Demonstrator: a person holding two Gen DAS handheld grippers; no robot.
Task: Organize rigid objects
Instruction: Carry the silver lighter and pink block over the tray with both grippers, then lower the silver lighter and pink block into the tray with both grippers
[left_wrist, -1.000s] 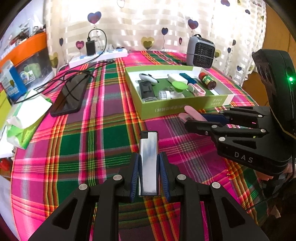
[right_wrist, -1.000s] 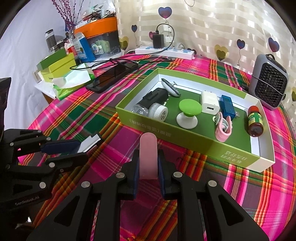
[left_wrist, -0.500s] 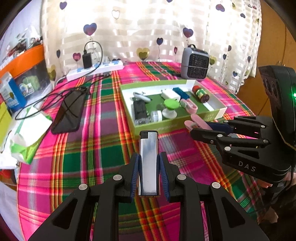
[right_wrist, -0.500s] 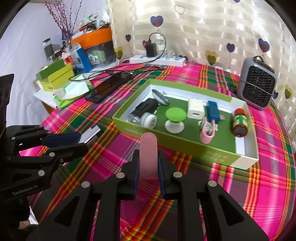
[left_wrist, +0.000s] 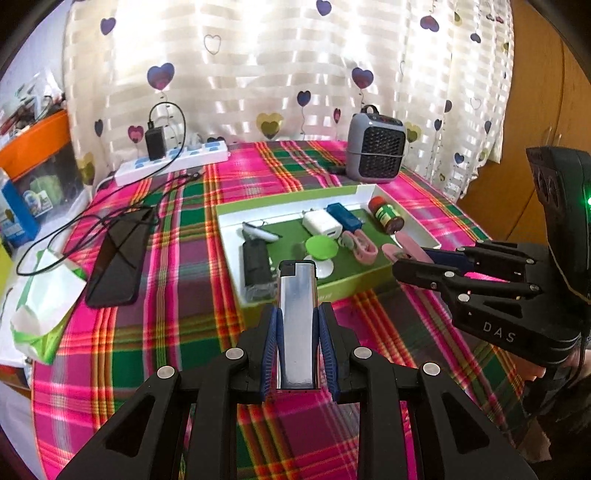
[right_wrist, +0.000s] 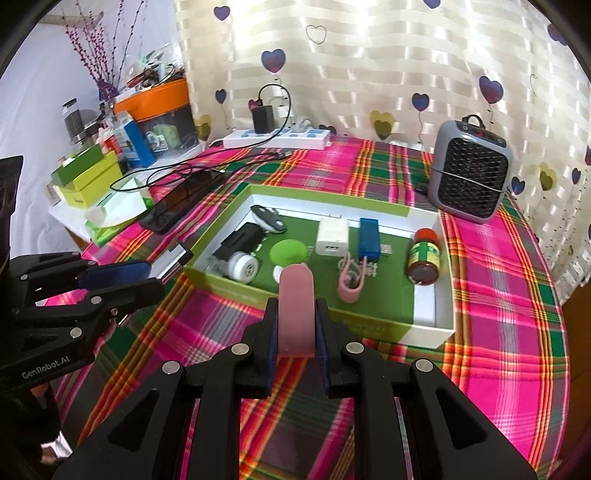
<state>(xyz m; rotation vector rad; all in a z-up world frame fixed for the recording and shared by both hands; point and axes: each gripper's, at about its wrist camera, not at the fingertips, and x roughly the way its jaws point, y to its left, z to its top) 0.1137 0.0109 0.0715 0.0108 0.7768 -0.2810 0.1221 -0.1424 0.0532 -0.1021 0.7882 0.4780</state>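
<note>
My left gripper (left_wrist: 297, 325) is shut on a silver lighter (left_wrist: 297, 317) with a black cap, held upright above the plaid cloth just in front of the green tray (left_wrist: 332, 291). My right gripper (right_wrist: 296, 328) is shut on a flat pink piece (right_wrist: 296, 310), also lifted before the tray's (right_wrist: 258, 291) near wall. Inside the tray lie a white charger (right_wrist: 332, 238), a blue USB stick (right_wrist: 369, 240), a green-capped knob (right_wrist: 288, 253), a pink clip (right_wrist: 352, 284), a small red-lidded bottle (right_wrist: 423, 256) and black gadgets (right_wrist: 240, 242). Each gripper shows in the other's view: the right (left_wrist: 417, 258), the left (right_wrist: 155, 273).
A black phone (left_wrist: 118, 258) with a cable lies left of the tray. A grey mini heater (right_wrist: 471, 173) stands behind it, a white power strip (right_wrist: 277, 138) by the curtain. Green boxes (right_wrist: 88, 177) and tissue packs (left_wrist: 44, 302) crowd the table's left edge.
Both grippers have risen and drawn back from the tray with their objects still held. The tray looks smaller and more of the table shows.
</note>
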